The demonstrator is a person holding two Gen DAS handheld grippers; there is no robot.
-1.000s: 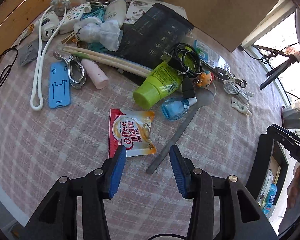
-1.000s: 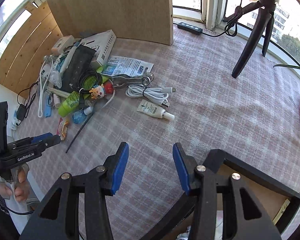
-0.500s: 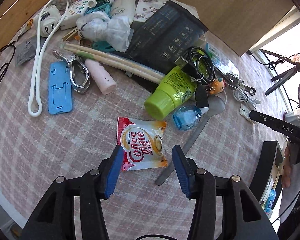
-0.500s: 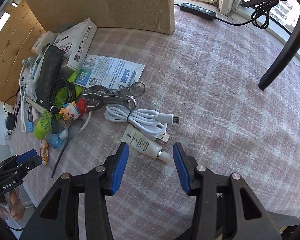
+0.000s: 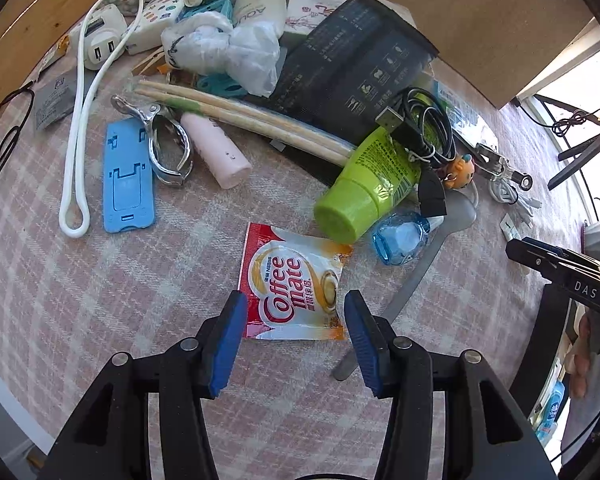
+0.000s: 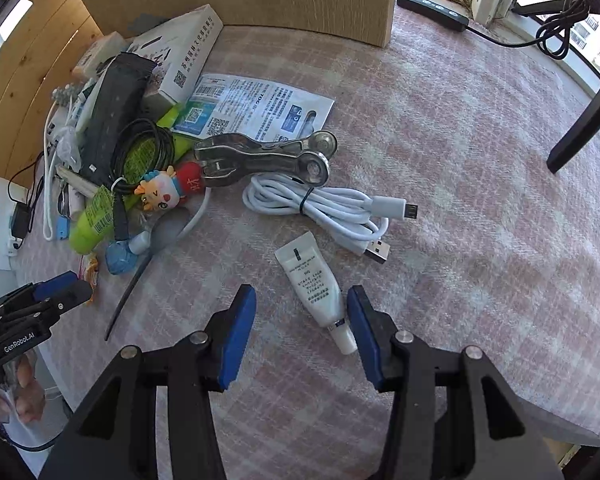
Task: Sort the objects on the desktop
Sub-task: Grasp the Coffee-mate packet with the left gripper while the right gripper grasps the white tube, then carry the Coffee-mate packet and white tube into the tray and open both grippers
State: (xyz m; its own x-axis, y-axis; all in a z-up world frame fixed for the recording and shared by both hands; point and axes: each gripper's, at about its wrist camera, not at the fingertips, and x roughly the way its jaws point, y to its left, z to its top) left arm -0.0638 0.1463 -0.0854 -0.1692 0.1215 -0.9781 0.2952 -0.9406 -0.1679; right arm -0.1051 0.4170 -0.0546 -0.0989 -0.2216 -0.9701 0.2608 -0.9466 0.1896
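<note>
The left gripper (image 5: pixel 294 330) hangs over the Coffee mate sachet (image 5: pixel 294 286), which lies flat on the checked cloth of the desk (image 5: pixel 100 300) toward its near edge, just clear of the heap. The jaws have just been opening and stand spread, one to each side of the sachet's lower end, pressing on nothing. The risk here, as I judge it, is that a thin flat packet gives the pads little to bite: coming straight down they may close on cloth or skid the sachet away. The metal spoon (image 5: pixel 416 276) lies just beside the right-hand finger, and the green tube (image 5: pixel 364 192) and small blue bottle (image 5: pixel 400 236) sit near the sachet's top corner, so a sideways scrape could drag them along.

The right gripper (image 6: pixel 302 322) is also spread, and its jaws have just been opening a little further. The small white tube (image 6: pixel 314 284) lies on bare cloth out from the heap, its cap end between the jaws close to the right finger, untouched. Off centre like that, the tube may roll or pivot out as the pads close. The white USB cable (image 6: pixel 328 208) lies just beyond it and could snag.

As for containers, a dark rack (image 5: pixel 548 344) shows at the desk's right edge; a blue packet shows in it, the rest is hidden
</note>
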